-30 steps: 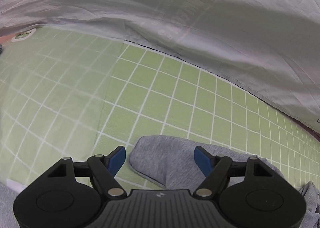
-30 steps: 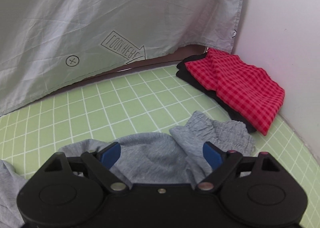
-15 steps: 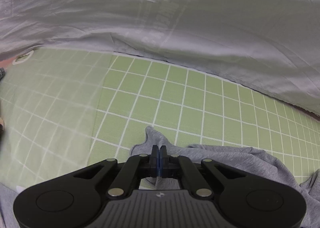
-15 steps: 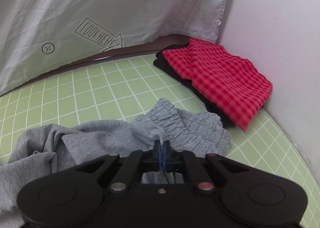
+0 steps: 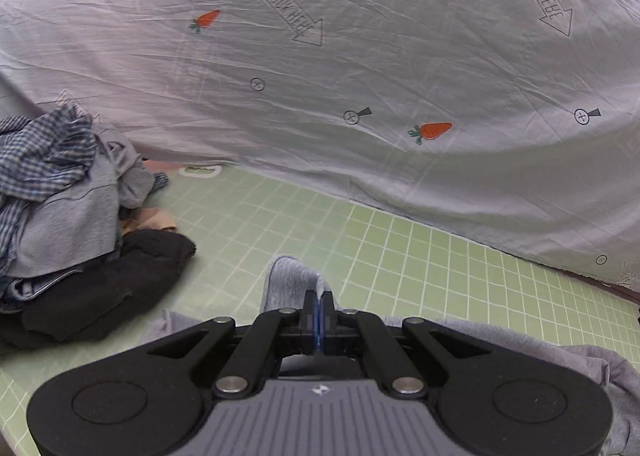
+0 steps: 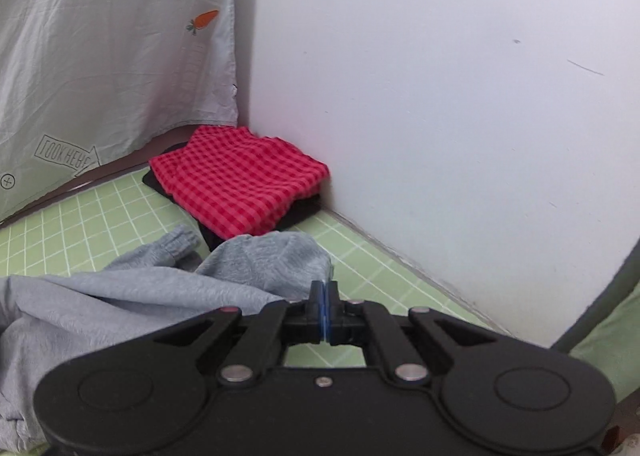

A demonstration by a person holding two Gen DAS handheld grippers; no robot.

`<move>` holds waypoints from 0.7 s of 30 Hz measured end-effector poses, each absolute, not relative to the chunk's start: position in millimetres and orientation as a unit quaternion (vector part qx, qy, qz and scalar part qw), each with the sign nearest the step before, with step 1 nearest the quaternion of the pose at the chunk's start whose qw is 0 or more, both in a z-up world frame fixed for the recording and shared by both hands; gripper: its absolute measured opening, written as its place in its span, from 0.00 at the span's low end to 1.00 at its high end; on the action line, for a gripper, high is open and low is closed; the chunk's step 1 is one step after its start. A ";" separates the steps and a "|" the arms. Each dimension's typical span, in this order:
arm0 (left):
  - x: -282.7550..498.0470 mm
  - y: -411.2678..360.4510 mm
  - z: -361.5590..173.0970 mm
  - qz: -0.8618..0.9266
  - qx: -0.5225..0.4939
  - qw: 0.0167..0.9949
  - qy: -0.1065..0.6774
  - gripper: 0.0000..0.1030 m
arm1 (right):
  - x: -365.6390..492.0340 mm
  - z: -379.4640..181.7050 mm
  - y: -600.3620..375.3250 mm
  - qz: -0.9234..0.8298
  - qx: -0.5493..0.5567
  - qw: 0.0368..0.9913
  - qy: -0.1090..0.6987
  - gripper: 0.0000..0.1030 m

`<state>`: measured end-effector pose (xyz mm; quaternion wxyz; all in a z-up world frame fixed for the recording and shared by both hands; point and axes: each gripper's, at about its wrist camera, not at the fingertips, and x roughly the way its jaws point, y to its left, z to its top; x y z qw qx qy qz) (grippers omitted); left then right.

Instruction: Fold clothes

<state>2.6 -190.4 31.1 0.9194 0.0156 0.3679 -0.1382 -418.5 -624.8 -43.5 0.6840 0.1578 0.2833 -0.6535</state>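
Two grippers, both pinched tight on one soft grey knit garment (image 6: pixel 132 296) lying rumpled on the green grid-patterned mat (image 5: pixel 400 248): left gripper (image 5: pixel 319 302) nips a fold at one cuffed end, right gripper (image 6: pixel 325 292) nips a fold near the ribbed cuff. Open mat lies ahead of the left gripper, up to the hem of the pale grey printed sheet (image 5: pixel 360 76). One loose clothes heap (image 5: pixel 68 224) bounds the left. One folded red gingham cloth (image 6: pixel 240 180) on a black piece fills the corner by the white wall (image 6: pixel 440 96).
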 end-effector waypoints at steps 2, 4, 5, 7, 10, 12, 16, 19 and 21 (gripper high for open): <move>-11.1 -158.3 23.5 -0.112 0.007 0.915 0.386 0.00 | -434.1 -49.7 -615.1 -0.654 0.163 0.678 0.292 0.00; -21.5 -122.9 4.7 -0.073 -0.016 0.903 0.422 0.00 | -443.6 -56.6 -605.7 -0.646 0.173 0.680 0.301 0.00; -24.4 -110.1 -6.3 -0.055 -0.024 0.894 0.443 0.00 | -445.8 -59.9 -601.4 -0.640 0.176 0.683 0.306 0.00; -29.7 -89.1 -27.4 -0.028 -0.045 0.876 0.480 0.00 | -443.2 -67.6 -591.6 -0.620 0.176 0.693 0.323 0.00; -39.8 -70.1 -52.7 -0.014 -0.066 0.851 0.520 0.01 | -430.0 -75.4 -579.5 -0.587 0.184 0.712 0.339 0.01; -43.6 -71.6 -59.9 -0.022 -0.057 0.847 0.528 0.01 | -415.4 -78.3 -572.8 -0.565 0.185 0.725 0.348 0.02; -44.0 -79.2 -61.5 -0.024 -0.032 0.852 0.522 0.05 | -379.4 -82.2 -561.8 -0.525 0.176 0.749 0.364 0.06; -38.5 -84.5 -61.2 -0.029 -0.020 0.855 0.518 0.15 | -353.9 -82.9 -555.9 -0.503 0.174 0.762 0.368 0.21; -32.3 -87.7 -64.8 -0.042 -0.029 0.852 0.522 0.25 | -338.0 -84.3 -555.7 -0.491 0.177 0.768 0.370 0.28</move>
